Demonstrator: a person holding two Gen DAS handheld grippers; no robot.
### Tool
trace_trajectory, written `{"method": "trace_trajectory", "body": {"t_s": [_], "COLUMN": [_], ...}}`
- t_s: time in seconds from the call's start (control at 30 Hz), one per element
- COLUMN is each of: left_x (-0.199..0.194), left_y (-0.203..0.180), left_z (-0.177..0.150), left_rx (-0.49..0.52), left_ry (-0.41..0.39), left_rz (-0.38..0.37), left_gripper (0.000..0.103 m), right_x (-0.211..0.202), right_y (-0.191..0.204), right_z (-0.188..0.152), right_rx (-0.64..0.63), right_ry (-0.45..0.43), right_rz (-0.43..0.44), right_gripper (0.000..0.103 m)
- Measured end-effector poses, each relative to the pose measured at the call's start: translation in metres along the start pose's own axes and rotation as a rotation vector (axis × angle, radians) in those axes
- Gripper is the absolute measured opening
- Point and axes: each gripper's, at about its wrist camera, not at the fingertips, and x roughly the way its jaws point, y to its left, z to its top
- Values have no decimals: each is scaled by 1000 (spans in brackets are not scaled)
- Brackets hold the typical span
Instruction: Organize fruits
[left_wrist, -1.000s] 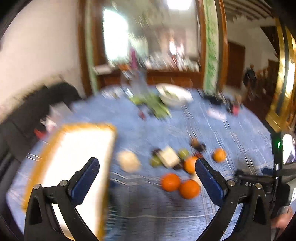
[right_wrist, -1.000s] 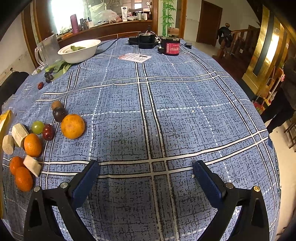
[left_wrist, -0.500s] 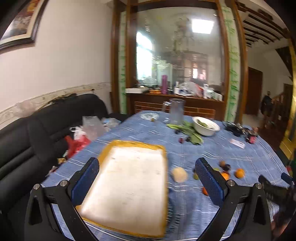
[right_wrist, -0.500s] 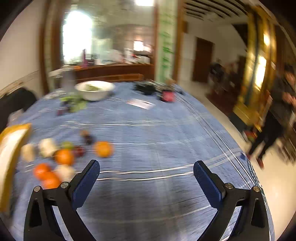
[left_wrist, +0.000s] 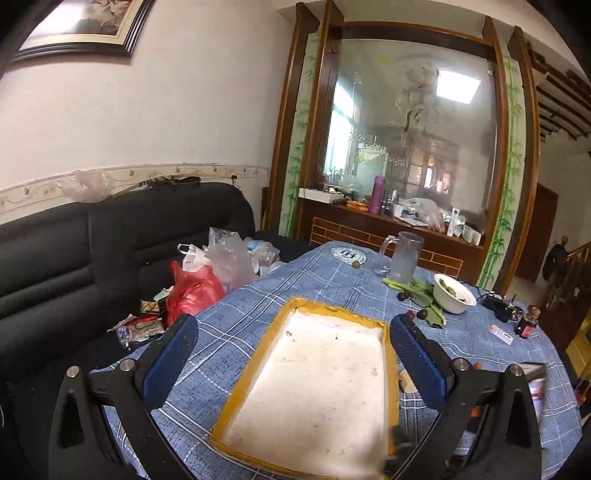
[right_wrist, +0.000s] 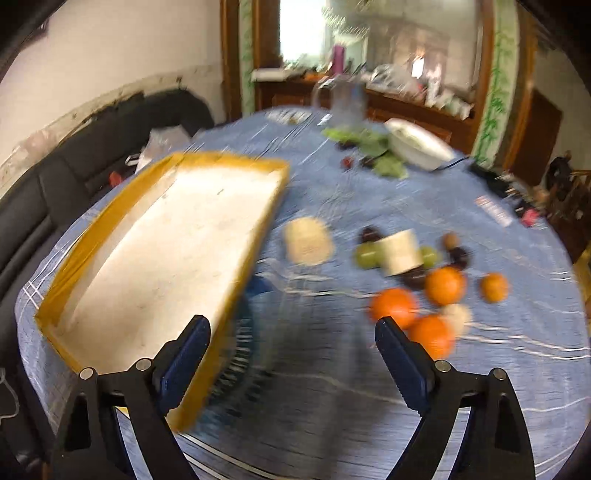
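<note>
Both cameras have swung left since earlier, bringing the tray (right_wrist: 159, 254) into view. Left gripper (left_wrist: 293, 363) hangs spread and empty over it. Right gripper (right_wrist: 291, 354), jaws closing on nothing, hovers above the cloth (right_wrist: 332, 406). Beyond lie the oranges (right_wrist: 443, 286) and other fruit, right of the tray.

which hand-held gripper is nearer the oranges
Right. The right hand-held gripper is open with the oranges just beyond its right finger; the left hand-held gripper frames the tray.
</note>
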Motion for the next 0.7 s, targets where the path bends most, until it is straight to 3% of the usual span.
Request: {"method": "trace_trajectory", "body": {"t_s": [0.13,0.2,0.33,0.37,0.4,0.47,0.57,0.63,0.7], "left_x": [0,9,31,36,42,54,74,94,111], "left_y": [-9,-18,-52,-65,-78,-109,-147,-174,-190], "left_z": [-1,-2,-9,-11,-13,-15,-19,-27,-35], "left_rx": [44,59,87,97,108,134,152,160,172], "left_ry": [-12,18,106,129,155,207,286,355,428], "left_rz": [-63,-116,-220,-261,-306,-394,-491,-548,-574], "left_gripper": [103,103,103,103,103,103,103,96,79], "right_x": [-23,-38,-54,-53,-52,-50,-41,-33,-28], "right_y": [-12,-46,-144,-165,-193,-226,-252,-259,-262], "right_z": [-4,-1,0,1,-2,-6,-8,-9,-10], "right_rx": [16,79,235,274,334,412,471,487,496], "right_ry": [-48,-80,-119,-110,-96,-81,-78,-81,-89], "right_rz": [74,81,-7,-31,-38,-13,21,57,85], "right_gripper": [86,86,86,82,72,63,61,61,61]}}
